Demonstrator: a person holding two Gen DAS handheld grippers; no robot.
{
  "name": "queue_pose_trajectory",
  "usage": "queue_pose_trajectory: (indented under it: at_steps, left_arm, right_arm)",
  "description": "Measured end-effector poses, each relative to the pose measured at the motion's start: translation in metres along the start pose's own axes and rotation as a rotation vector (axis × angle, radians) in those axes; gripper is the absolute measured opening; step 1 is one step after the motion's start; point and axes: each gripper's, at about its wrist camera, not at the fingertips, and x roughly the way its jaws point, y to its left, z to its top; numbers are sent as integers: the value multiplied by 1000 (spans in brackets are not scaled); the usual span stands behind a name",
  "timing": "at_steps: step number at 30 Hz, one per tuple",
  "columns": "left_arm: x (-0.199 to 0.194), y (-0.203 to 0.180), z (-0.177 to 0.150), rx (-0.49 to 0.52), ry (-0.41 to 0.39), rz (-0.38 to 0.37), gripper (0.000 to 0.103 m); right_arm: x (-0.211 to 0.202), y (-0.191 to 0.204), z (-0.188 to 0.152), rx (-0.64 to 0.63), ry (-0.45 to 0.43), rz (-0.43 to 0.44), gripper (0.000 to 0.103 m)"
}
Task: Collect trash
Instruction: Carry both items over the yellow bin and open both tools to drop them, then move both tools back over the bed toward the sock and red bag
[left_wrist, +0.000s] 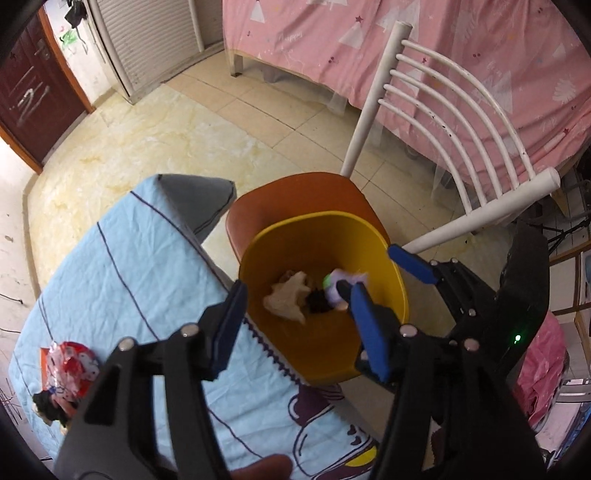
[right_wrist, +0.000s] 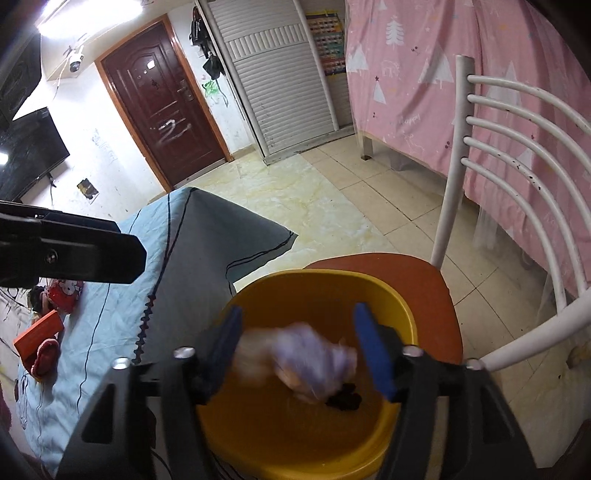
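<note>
My right hand-held gripper (right_wrist: 297, 350) hangs over the yellow bin (right_wrist: 384, 291), its blue fingers (right_wrist: 371, 354) spread apart. Between them a pale purple wrapper (right_wrist: 314, 360) shows only as a blur; I cannot tell whether it touches either pad, and I judge it to be dropping free. My left hand-held gripper (left_wrist: 295, 325) is likewise apart and empty, poised at the near rim of the bin (left_wrist: 317, 221).

Inside the bin lie a crumpled beige paper (left_wrist: 286, 301) and a small dark scrap (left_wrist: 317, 304), with the purple wrapper (left_wrist: 341, 291) beside them.

To finish this release well, I judge that I should hold the right fingers wide and level above the middle of the bin until the wrapper settles, then lift straight up so nothing catches the rim.

The bin stands on the orange seat of a white chair (left_wrist: 476, 114), just beside the table with its light blue cloth (left_wrist: 122, 266). Farther along that cloth rest a red crinkled packet (left_wrist: 70, 363) and an orange box (right_wrist: 38, 332), the likely next pieces. My left tool is the nearer one to them.
</note>
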Motion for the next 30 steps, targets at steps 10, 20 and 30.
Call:
queue_pose_trajectory:
  at_steps: [10,20,30]
  left_arm:
    - [-31,25,-12,-32,-51,0,56]
    - [-80,96,-40,-126,-125,58,56]
    - [-124,179,-88,-231,-178,123,56]
  right_arm:
    - [-13,30,12,-56,-22,18,64]
    - [-20,107,38,-177,-39,69,64]
    - [-13,193,37,-307,-8,147,64]
